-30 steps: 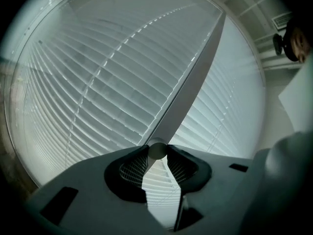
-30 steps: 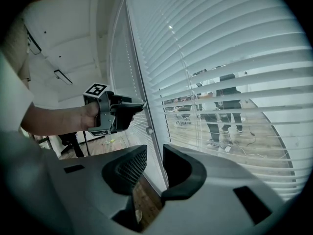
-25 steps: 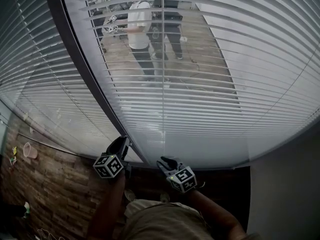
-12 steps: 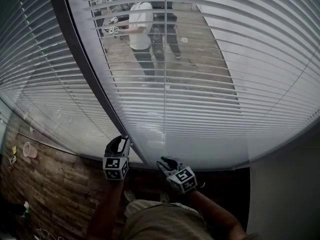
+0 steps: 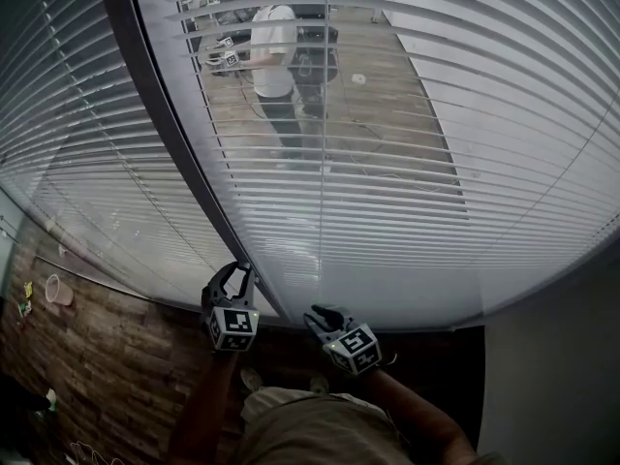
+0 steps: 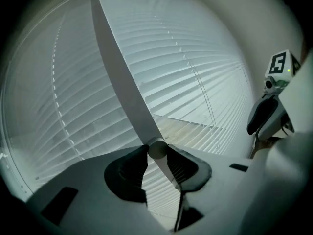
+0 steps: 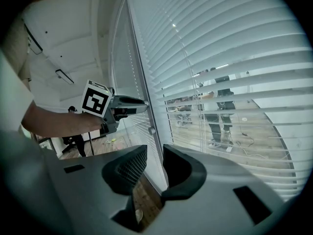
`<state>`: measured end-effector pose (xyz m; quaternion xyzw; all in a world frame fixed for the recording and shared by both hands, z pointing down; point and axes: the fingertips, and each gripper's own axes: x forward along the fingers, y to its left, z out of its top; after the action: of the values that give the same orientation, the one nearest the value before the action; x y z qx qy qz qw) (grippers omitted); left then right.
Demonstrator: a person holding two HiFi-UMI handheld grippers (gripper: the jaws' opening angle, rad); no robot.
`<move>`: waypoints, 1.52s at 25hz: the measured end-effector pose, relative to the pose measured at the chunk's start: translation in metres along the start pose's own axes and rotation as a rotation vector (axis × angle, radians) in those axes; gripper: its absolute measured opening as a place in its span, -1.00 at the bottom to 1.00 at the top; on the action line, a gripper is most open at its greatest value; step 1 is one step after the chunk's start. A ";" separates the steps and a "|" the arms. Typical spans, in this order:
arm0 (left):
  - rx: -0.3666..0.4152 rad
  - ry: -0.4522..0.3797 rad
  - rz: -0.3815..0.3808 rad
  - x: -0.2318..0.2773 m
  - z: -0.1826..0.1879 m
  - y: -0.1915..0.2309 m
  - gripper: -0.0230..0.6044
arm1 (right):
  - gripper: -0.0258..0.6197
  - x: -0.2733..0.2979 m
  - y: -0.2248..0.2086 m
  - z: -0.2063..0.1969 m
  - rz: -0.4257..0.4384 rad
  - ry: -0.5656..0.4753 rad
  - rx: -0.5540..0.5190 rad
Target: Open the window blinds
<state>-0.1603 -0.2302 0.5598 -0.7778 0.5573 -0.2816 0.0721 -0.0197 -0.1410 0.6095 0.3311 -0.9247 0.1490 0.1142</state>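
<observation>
White slatted window blinds [image 5: 387, 163] fill the window ahead; their slats [image 7: 220, 43] stand partly tilted, with the room showing between them. A white tilt wand [image 6: 122, 77] hangs along the dark window post [image 5: 165, 134]. My left gripper [image 5: 235, 271] is shut on the wand's round lower end [image 6: 157, 149], one pad on each side of it. In the right gripper view, my left gripper [image 7: 139, 103] reaches level to the wand [image 7: 143, 82]. My right gripper [image 5: 320, 313] hangs just right of it, below the blind's bottom rail, shut with nothing between its jaws [image 7: 154, 163].
A figure in a white shirt [image 5: 271, 46] shows in the glass behind the slats. A second blind [image 5: 68, 143] covers the window to the left. The wooden floor [image 5: 107, 356] below holds a pink cup [image 5: 58, 289]. A grey wall [image 5: 552, 356] stands at the right.
My left gripper has rolled about its own line while gripping the wand, so its marker cube now faces up squarely. My right gripper has stayed still.
</observation>
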 end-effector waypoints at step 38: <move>-0.669 -0.050 -0.149 0.002 0.001 0.007 -0.49 | -0.58 0.002 -0.012 -0.010 0.002 0.022 0.034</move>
<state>-0.1654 -0.2349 0.5567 -0.8037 0.5583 -0.0685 -0.1940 -0.0118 -0.1475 0.6222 0.3305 -0.9210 0.1686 0.1185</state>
